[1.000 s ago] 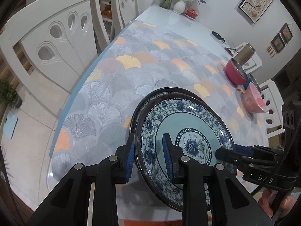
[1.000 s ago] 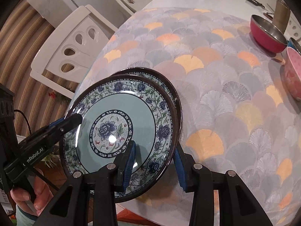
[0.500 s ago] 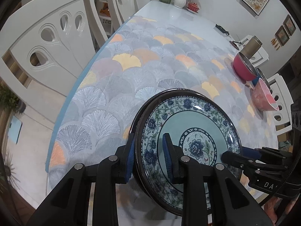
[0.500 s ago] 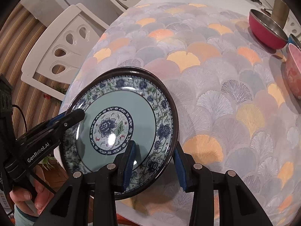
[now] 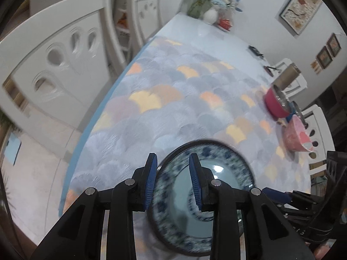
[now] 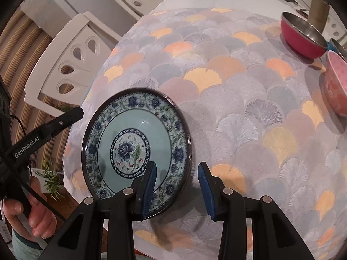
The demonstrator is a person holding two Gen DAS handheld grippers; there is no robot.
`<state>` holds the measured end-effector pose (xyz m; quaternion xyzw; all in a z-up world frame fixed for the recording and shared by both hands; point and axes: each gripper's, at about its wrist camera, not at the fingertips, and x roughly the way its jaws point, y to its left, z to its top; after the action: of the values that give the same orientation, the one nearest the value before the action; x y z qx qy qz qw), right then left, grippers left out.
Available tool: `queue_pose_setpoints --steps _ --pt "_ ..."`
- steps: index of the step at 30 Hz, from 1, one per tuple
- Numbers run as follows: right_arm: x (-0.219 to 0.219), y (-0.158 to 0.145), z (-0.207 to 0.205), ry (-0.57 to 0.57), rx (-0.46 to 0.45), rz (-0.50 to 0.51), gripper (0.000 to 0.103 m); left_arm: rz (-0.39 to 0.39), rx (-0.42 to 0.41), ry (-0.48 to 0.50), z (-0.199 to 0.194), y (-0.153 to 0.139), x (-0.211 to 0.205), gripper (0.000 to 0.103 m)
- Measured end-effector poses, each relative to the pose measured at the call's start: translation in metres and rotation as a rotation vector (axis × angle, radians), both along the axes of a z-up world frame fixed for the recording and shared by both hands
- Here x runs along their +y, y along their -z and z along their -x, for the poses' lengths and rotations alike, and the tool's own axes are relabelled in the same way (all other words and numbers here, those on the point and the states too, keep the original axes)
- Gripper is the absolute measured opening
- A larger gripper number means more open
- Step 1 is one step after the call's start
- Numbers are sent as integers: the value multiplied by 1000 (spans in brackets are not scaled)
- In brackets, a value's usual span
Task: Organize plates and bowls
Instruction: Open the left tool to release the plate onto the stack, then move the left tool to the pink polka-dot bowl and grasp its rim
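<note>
A blue floral plate (image 6: 134,147) with a dark rim lies on the patterned tablecloth near the table's front corner; it hides the plate under it. It is blurred in the left wrist view (image 5: 208,199). My left gripper (image 5: 172,182) is open, its jaws astride the plate's left rim. My right gripper (image 6: 176,186) is open, its jaws astride the plate's right rim, not pinching it. A red bowl (image 6: 303,36), a pink bowl (image 6: 336,86) and a blue bowl's edge (image 6: 338,47) stand at the far right.
White chairs (image 5: 54,65) stand along the table's left side. A metal tumbler (image 6: 318,10) stands behind the red bowl. A vase with flowers (image 5: 211,14) is at the far end. The table's edge (image 5: 86,130) runs close to the plate's left.
The upper plate came down onto the lower one and both grippers let go of it. The left gripper pulled back and up, with motion blur.
</note>
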<state>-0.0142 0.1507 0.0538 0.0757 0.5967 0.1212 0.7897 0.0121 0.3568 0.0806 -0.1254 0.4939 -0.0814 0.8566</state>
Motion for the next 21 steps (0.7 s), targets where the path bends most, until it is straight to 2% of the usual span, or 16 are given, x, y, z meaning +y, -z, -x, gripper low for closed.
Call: queue_pose_setpoints --steps 6,12,13,14,15,17,19,21 --pt "-18 -22 -8 71 -53 7 39 23 -73 143 -27 -31 -41 28" --pt "-62 -55 -6 222 -130 40 40 45 -136 333 -54 -59 -100 28" --pt "-72 -61 -4 252 -144 49 41 45 -141 356 -57 -62 -110 28" --pt "-84 -67 -2 284 -156 57 48 47 -146 384 -60 -66 -123 29" --pt "-96 -73 -1 313 -168 62 58 53 -150 411 -64 -69 -136 34" --pt "-126 -88 3 391 -209 69 63 67 -138 464 -69 -71 -161 42" --pt "-156 -99 7 455 -241 84 69 38 -119 522 -72 -70 -191 61" --pt "-187 -106 8 518 -258 103 72 -5 -126 562 -73 -67 -223 61"
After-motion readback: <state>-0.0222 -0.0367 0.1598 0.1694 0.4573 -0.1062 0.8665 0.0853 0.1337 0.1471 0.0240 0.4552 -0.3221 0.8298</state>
